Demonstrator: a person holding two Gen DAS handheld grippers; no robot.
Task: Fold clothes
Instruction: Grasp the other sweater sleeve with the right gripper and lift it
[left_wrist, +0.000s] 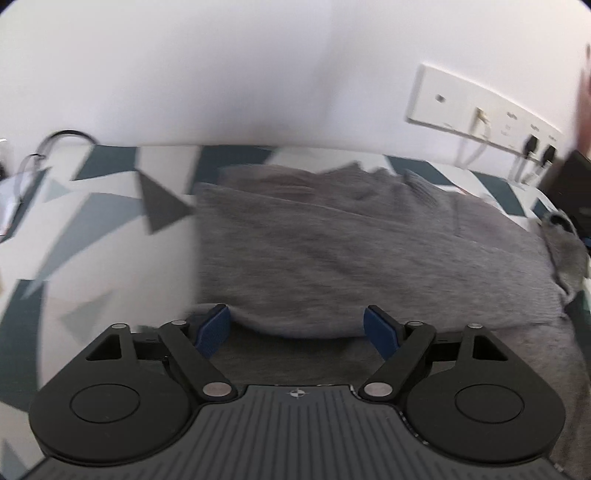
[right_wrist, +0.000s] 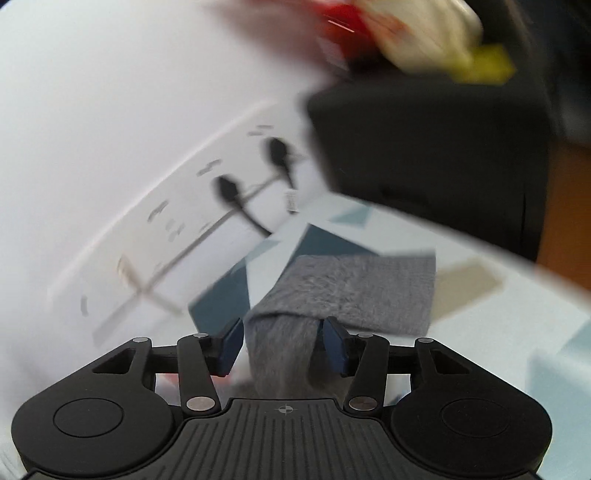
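A grey knitted garment (left_wrist: 351, 251) lies folded on a table cover with a blue, grey and white triangle pattern (left_wrist: 92, 229). My left gripper (left_wrist: 297, 328) hovers at the garment's rounded near edge. Its blue pads (left_wrist: 214, 328) stand wide apart and press on nothing. In the right wrist view, a grey sleeve (right_wrist: 351, 291) lies folded over on the cover (right_wrist: 517, 332), its end running back between the fingers of my right gripper (right_wrist: 282, 343). Those pads (right_wrist: 231, 343) stand a little off the cloth on each side. Both views are blurred.
A white socket panel (left_wrist: 480, 110) with black plugs and cables sits on the wall behind the table. A black box (right_wrist: 424, 140) stands at the right end, close to the sleeve. Looped cables (left_wrist: 62, 140) lie at the far left of the table.
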